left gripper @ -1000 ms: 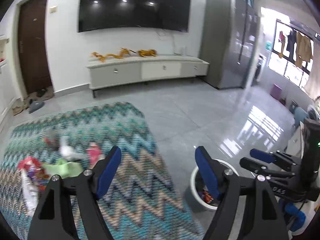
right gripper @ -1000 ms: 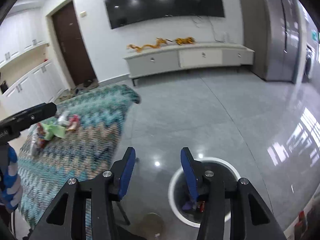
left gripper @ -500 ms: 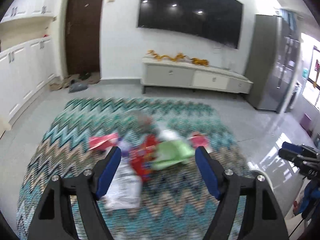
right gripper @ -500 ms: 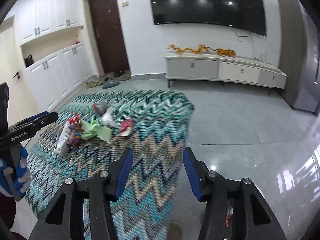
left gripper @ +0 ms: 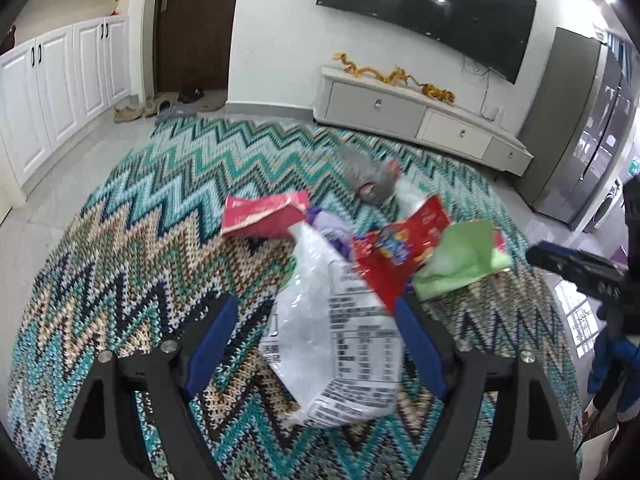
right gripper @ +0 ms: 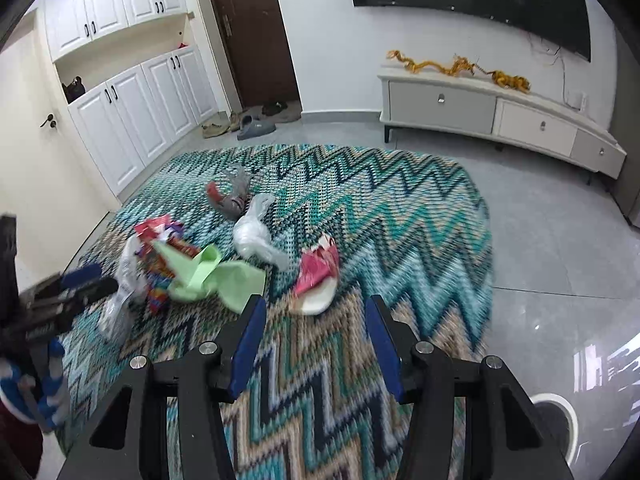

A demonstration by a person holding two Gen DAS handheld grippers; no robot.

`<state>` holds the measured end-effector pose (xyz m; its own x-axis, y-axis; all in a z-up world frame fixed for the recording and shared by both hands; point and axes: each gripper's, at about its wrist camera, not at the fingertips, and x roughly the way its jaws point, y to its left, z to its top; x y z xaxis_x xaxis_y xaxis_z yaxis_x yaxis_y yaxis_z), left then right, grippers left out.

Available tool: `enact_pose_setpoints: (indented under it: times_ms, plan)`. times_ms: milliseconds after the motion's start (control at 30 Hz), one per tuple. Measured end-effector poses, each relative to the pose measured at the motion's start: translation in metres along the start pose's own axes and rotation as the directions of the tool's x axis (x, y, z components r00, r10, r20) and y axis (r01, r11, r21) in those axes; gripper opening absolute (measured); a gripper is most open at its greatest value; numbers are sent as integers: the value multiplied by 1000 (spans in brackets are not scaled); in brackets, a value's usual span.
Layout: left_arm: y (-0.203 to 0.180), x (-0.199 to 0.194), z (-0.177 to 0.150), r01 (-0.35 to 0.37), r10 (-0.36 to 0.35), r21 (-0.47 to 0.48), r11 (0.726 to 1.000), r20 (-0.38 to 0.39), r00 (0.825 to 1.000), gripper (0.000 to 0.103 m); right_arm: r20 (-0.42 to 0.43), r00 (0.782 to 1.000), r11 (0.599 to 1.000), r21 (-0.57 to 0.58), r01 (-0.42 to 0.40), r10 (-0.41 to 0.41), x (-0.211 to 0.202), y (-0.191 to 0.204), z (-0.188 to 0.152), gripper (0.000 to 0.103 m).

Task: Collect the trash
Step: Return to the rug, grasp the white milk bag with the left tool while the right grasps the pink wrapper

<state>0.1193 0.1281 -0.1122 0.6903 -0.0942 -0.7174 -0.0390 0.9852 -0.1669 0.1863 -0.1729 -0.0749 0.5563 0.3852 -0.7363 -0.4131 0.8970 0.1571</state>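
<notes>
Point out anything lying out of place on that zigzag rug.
Loose trash is strewn across the rug: a clear printed plastic bag, a red snack wrapper, a crumpled green sheet, a knotted white bag and a torn red packet. None is in the bin, which stands off the rug.

Bare rug [right gripper: 400,216] lies right of the trash pile [right gripper: 192,264]; cabinets [right gripper: 132,112] flank left.

black gripper [left gripper: 312,344] frames, blue pads [left gripper: 212,340]; silver screws [left gripper: 168,346]
</notes>
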Motion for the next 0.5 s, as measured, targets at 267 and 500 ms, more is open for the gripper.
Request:
enact_pose_setpoints:
  times_ms: [267, 500]
  plan:
    - [0, 15, -8, 61, -62, -12, 998, -47, 997, 80, -46, 999, 999, 45, -9, 11, 53, -10, 14, 49]
    - [10, 3, -20, 89, -91, -55, 995, -41, 995, 57, -60, 998, 999, 31, -16, 18, 61, -11, 9, 30]
